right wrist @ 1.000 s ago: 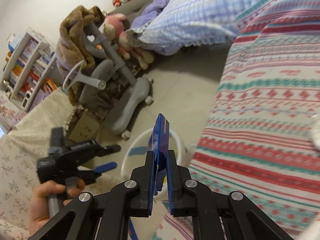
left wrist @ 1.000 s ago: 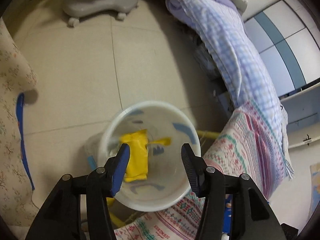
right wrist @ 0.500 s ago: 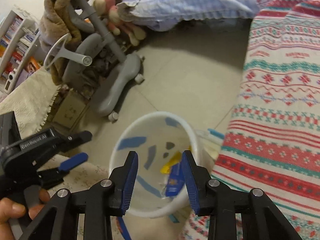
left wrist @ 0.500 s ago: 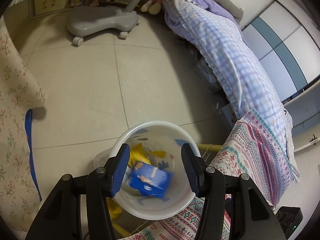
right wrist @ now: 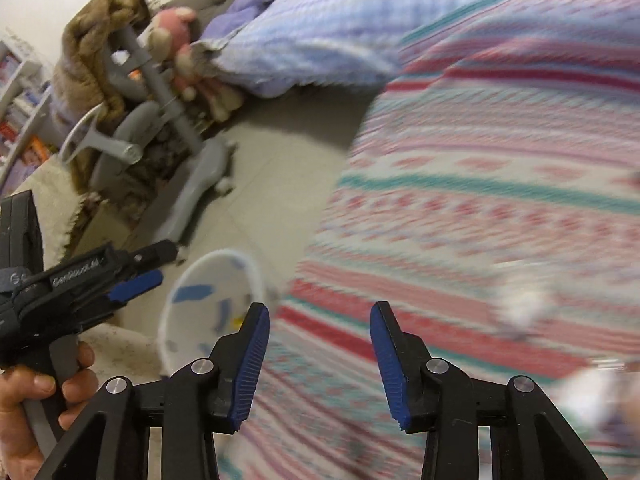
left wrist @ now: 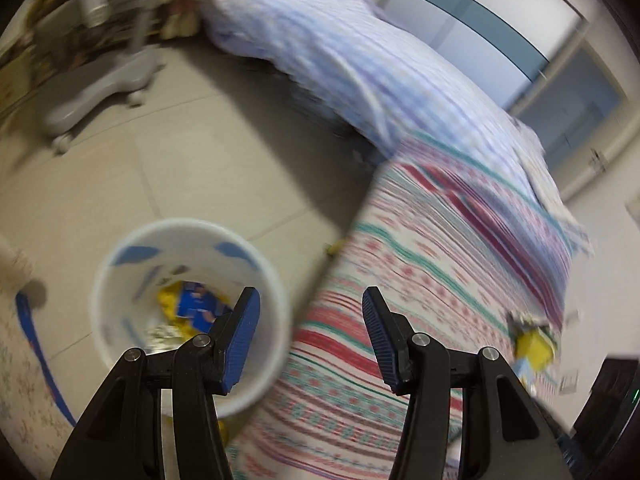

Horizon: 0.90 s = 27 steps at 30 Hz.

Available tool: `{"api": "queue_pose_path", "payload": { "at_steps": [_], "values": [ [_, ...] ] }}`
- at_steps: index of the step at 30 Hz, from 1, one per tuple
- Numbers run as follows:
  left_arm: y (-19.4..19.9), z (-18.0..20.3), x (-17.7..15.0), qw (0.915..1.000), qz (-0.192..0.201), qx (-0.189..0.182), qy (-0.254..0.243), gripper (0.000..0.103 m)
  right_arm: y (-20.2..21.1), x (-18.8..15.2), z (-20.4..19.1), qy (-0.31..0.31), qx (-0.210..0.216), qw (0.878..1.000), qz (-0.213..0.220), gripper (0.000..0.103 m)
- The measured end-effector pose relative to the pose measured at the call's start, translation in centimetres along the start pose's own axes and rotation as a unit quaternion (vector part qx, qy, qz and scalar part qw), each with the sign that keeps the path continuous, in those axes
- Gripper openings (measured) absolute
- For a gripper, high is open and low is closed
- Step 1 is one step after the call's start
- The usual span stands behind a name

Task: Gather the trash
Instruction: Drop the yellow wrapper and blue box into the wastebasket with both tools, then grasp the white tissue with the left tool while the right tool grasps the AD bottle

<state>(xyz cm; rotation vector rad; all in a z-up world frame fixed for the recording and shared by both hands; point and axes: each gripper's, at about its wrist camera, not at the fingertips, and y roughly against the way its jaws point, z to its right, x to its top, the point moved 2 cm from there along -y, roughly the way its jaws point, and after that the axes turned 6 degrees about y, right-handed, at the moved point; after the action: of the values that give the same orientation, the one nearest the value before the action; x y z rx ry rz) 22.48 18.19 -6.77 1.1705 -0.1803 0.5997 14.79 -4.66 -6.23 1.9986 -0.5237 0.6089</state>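
Both grippers — left gripper [left wrist: 310,338] and right gripper [right wrist: 318,354] — are empty, fingers apart; next, reach the yellow wrapper [left wrist: 534,346] on the bed [left wrist: 420,280] for the bin [left wrist: 276,320].

Black grippers, ribbed blue fingers [right wrist: 252,354], silver screws [right wrist: 199,366], white lettering.

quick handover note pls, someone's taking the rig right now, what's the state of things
Left tool: open, empty, over the edge between the white bin and the patterned blanket.
Right tool: open, empty, pointing at the blanket.
Done: a blue packet and a yellow wrapper lie in the bin, which stands on the floor beside the bed.
Left: a yellow piece of trash lies on the blanket to the right; blurred pale bits on the blanket may be more trash. Pick up, drop in the bin.
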Motion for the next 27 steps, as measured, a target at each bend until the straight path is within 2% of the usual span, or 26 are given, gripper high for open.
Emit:
{"api": "queue_pose_path", "payload": {
  "at_steps": [7,11,13,15,20,27],
  "values": [
    [-2.6,8.1,-3.7,0.9941,-0.039,-0.038,-0.094,0.056,5.6,-0.7,7.1,-0.029,-0.072,0.997,-0.014,0.047],
    [-4.1,12.2,-6.0,0.9876,-0.052,-0.051,-0.139,0.056,7.8,-2.6,10.4,-0.064,-0.072,0.995,-0.002,0.047],
    [-5.2,14.2,-7.3,0.9836,-0.065,-0.062,-0.156,0.056,8.1,-3.5,12.4,-0.113,-0.067,0.991,-0.005,0.047],
    [-6.3,16.0,-8.6,0.9798,-0.077,-0.064,-0.174,0.056,8.4,-3.5,13.0,-0.137,-0.059,0.989,-0.007,0.047],
    [-8.5,18.8,-10.9,0.9734,-0.088,-0.051,-0.205,0.056,10.0,-2.7,13.0,-0.134,-0.056,0.989,0.011,0.047],
    [-10.8,19.4,-12.2,0.9685,-0.092,-0.017,-0.231,0.056,10.2,-3.1,13.3,-0.145,-0.057,0.988,0.007,0.047]
  ]
}}
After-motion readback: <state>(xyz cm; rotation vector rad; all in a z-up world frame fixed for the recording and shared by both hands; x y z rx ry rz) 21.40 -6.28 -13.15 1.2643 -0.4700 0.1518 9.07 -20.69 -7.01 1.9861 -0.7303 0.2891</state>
